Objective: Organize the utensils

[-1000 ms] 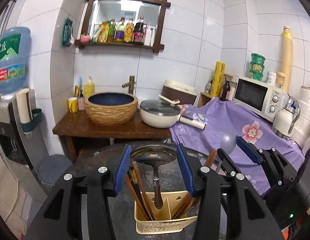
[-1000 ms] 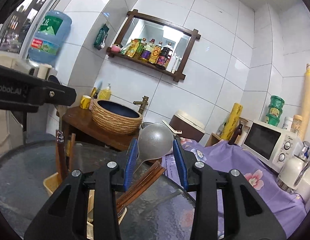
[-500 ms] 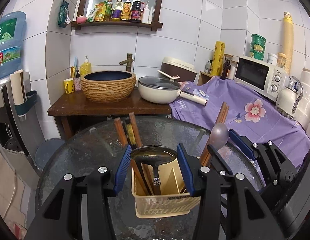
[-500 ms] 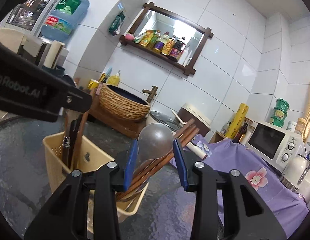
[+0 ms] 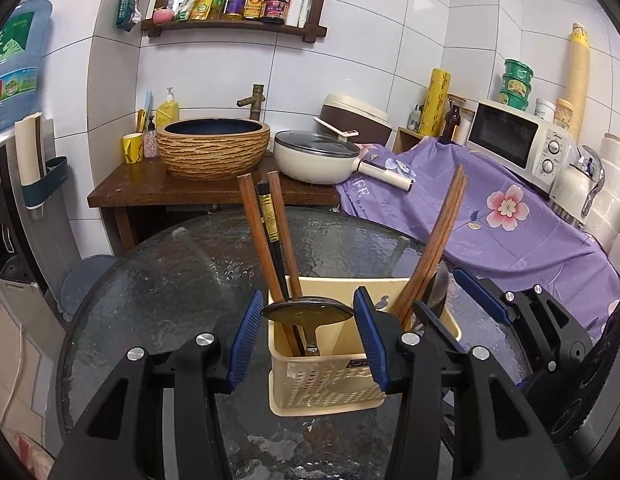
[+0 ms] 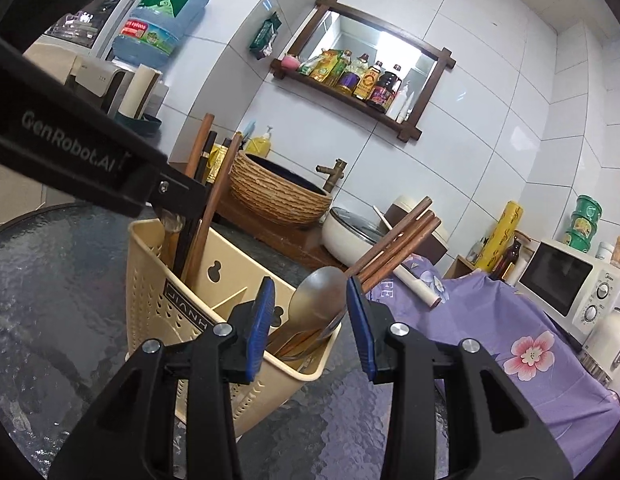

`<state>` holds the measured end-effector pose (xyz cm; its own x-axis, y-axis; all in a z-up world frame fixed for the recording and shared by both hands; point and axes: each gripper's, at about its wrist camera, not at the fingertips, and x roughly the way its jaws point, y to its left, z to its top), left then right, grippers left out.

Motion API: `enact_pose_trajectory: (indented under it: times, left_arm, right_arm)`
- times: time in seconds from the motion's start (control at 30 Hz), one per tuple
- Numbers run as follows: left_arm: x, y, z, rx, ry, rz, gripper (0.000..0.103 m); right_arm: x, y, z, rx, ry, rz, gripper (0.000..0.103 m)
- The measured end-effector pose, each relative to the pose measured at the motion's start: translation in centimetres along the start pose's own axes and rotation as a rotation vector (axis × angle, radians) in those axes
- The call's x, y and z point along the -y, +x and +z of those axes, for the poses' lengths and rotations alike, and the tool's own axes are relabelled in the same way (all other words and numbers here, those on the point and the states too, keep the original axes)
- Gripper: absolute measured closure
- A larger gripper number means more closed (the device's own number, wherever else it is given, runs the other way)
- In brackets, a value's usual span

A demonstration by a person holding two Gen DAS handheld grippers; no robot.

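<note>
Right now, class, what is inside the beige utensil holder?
Inside the utensil holder: wooden chopsticks, a black chopstick, more chopsticks and two spoons. Their lower ends are hidden by its walls.

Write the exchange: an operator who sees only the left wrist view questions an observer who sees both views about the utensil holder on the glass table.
Operator: The right tongs' utensil shows me only a thin edge. What is it?
Observer: A silver spoon. Its broad bowl sits between the right tongs, and its handle goes down into the end compartment of the cream utensil holder.
Operator: I see a dark label on the holder but cannot read it.
Observer: The label reads JIANH. Anything after that is hidden behind the tongs.
</note>
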<state>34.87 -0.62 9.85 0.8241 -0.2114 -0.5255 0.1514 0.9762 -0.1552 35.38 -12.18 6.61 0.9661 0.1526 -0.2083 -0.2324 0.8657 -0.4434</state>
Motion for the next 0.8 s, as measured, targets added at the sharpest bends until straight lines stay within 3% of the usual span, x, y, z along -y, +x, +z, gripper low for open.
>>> enact_pose_trajectory:
  times: [0.07,0.2,0.23,0.3,0.4,0.6,0.8]
  left_arm:
    - [0.3,-0.6,0.2,0.021,0.005,-0.008,0.053]
    - [0.7,-2.9,0.1,0.087,0.011,-0.016,0.034]
    - [0.8,-3.9,-0.1,0.114,0.015,-0.012,0.031]
    - [0.7,-5.3,-0.7,0.160,0.018,0.004,0.015]
    - [0.0,-7.7,-2.8,0.238,0.003,0.032,0.006]
    - [-0.4,-10.0,-9.3,0.209,0.040,0.022,0.006]
    - [0.4,-14.1,-16.0,0.261,0.010,0.047,0.006]
  right_arm:
    - [0.3,-0.6,0.0,0.014,0.020,0.003,0.055]
    - [1.1,-2.4,-0.2,0.044,0.051,-0.007,0.043]
    - [1.5,-3.1,-0.3,0.046,0.069,-0.011,0.036]
    - [2.2,-4.2,-0.8,0.027,0.119,-0.002,0.025]
    - [3.6,-7.3,-2.3,0.002,0.258,0.066,0.007]
    - [1.7,-13.4,-5.6,-0.007,0.246,0.111,0.005]
    - [-0.4,-19.8,-9.2,-0.024,0.345,0.172,0.005]
